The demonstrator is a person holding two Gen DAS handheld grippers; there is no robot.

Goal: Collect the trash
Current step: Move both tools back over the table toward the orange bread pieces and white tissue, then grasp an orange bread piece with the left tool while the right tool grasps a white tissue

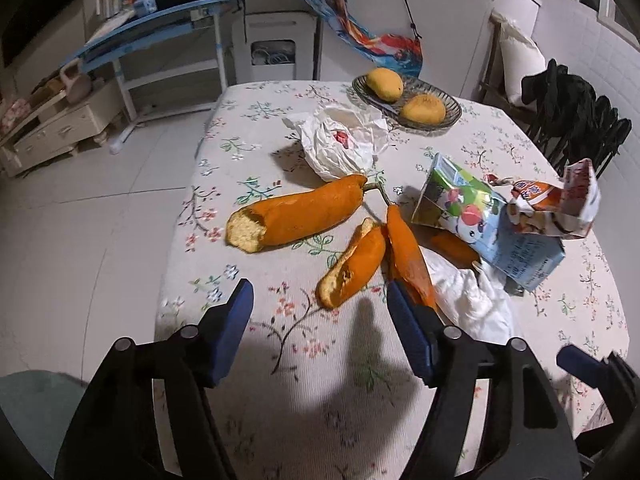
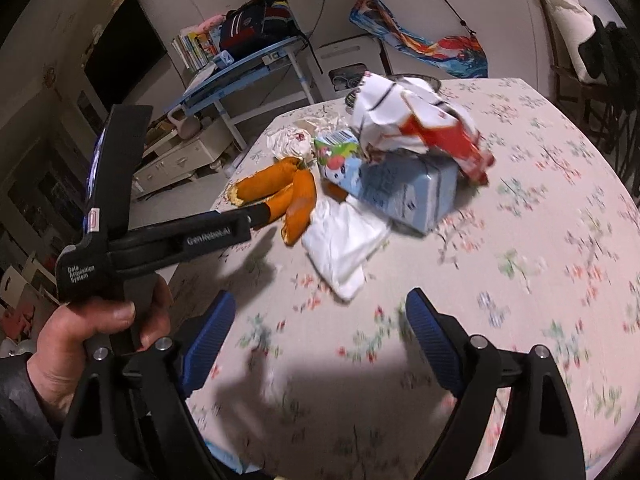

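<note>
Left gripper (image 1: 320,300): jaws apart with nothing clamped; bare tablecloth (image 1: 280,352) between the pads; its right pad overlaps the near end of the narrow peel strip (image 1: 406,248), contact not certain.
Right gripper (image 2: 320,312): jaws wide apart, empty; only cloth between its fingers; the picture is smeared here.
Trash cluster: all lies ahead of both grippers on the table; the peel nearest, then the white tissue (image 2: 344,240), the milk carton (image 2: 404,192) and the crumpled wrapper (image 2: 420,128) on top of the carton.
Key relation: the short peel piece (image 1: 350,268) lies just ahead of the left gripper, between its pads' lines and slightly to the right; its long axis runs away and rightward, slanted across the gap.
Long peel (image 1: 296,212): farther ahead and left, long axis running crosswise, broken end to the left.
Nearer hand: left, judged by the peel; the right gripper is nearer the tissue, which lies just ahead of its gap.
Left view only: fruit basket (image 1: 408,100) with two mangoes at the far edge; the white bag (image 1: 340,144) shows in full beyond the long peel.
Right view only: the person's hand (image 2: 92,332) holding the left tool's handle; the carton's blue side face; the wrapper seen resting on the carton.
Likely next: a small reach ahead and a slight roll to square the pads across the short peel.
</note>
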